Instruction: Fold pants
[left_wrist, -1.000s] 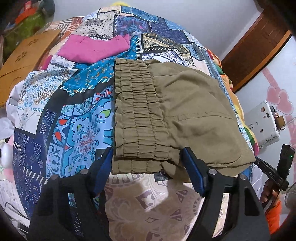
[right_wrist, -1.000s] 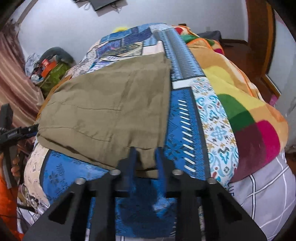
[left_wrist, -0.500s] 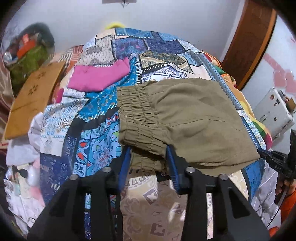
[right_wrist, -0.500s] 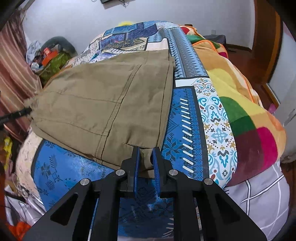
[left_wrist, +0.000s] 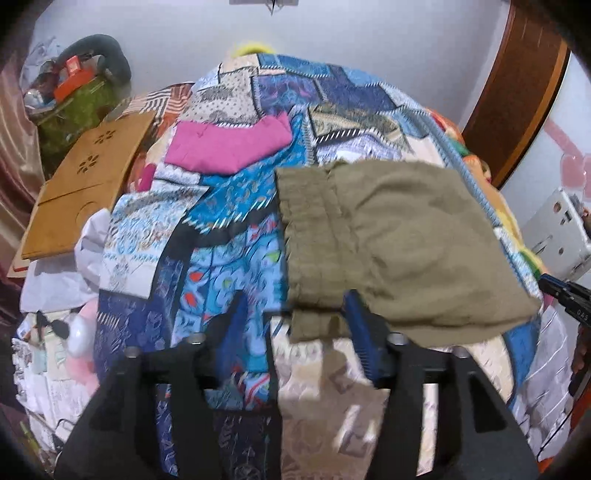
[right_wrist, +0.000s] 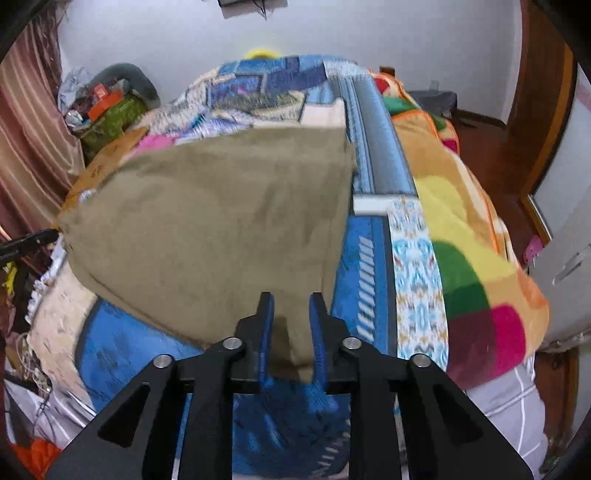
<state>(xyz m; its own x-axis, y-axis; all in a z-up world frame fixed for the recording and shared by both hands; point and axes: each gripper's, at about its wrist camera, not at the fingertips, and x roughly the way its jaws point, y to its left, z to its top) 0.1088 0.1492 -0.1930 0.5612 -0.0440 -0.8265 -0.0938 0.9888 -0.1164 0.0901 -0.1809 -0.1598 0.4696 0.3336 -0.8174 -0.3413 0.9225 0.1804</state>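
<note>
Olive-green pants (left_wrist: 391, 236) lie folded on the patchwork bed cover, elastic waistband on the left in the left wrist view. My left gripper (left_wrist: 295, 317) is open, its blue pads spread wide around the near waistband corner, which hangs between them. In the right wrist view the pants (right_wrist: 221, 221) fill the middle. My right gripper (right_wrist: 291, 314) has its pads a little apart with the near hem corner of the pants between them; the fabric looks loose in the gap.
A pink cloth (left_wrist: 229, 147) lies further back on the bed cover (left_wrist: 236, 236). A wooden board (left_wrist: 85, 184) leans at the left. A multicoloured blanket (right_wrist: 465, 236) covers the bed's right side. A white device (left_wrist: 554, 232) is at the right.
Both grippers had closed on the pants half a second ago and lifted the near edge. Now both have opened, the left wide, the right slightly. The view is blurred by motion.
</note>
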